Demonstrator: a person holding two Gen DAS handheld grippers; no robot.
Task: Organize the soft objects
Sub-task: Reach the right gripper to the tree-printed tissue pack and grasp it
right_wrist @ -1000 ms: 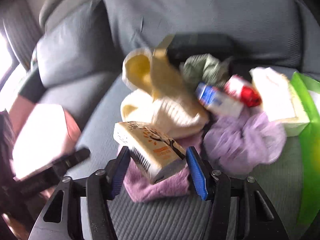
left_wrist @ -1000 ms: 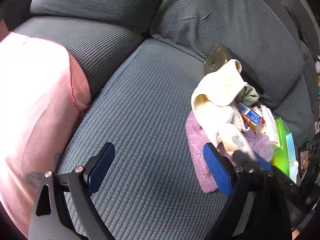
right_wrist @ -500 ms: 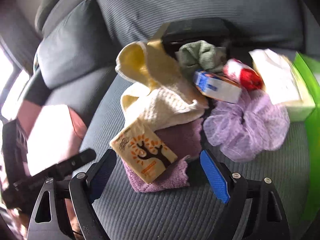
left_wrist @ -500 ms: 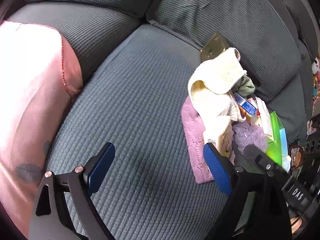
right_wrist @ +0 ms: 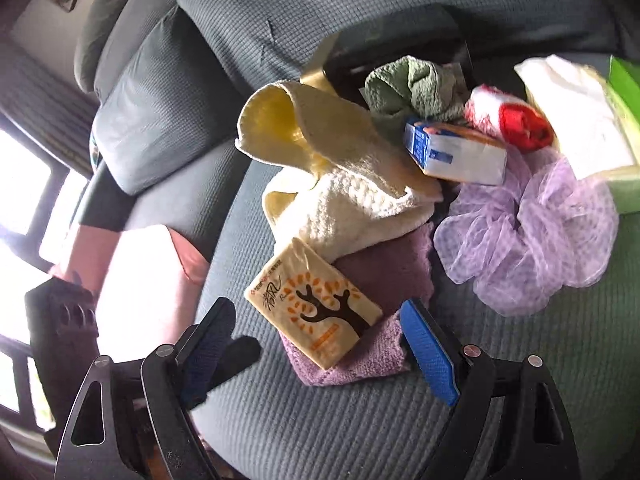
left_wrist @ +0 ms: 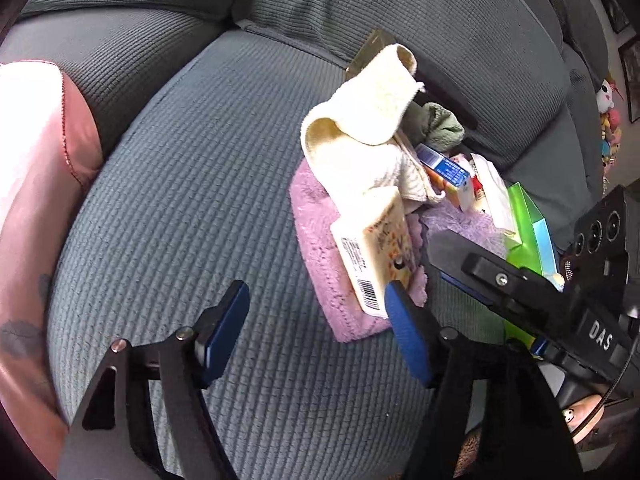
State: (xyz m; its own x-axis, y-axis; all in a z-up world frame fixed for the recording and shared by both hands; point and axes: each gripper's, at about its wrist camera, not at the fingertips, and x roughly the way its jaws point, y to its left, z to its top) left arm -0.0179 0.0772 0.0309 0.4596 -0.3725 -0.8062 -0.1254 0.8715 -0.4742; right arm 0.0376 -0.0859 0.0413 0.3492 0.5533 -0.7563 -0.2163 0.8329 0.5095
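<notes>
Surface: I see a grey ribbed sofa seat (left_wrist: 208, 184), pink cushion (left_wrist: 36, 168) at its left.
Room: bright window (right_wrist: 24, 184), possibly toys far right.
Soft pile: cream towel (right_wrist: 344, 188) over purple cloth (right_wrist: 384, 280), tissue pack (right_wrist: 316, 312) on top.
Jaws: left gripper (left_wrist: 316, 336) and right gripper (right_wrist: 316, 356) both wide, holding nothing.

daylight from windows (right_wrist: 24, 200), blown out | pink cushion (left_wrist: 28, 152) overexposed | fisheye-curved edges, dark corners
</notes>
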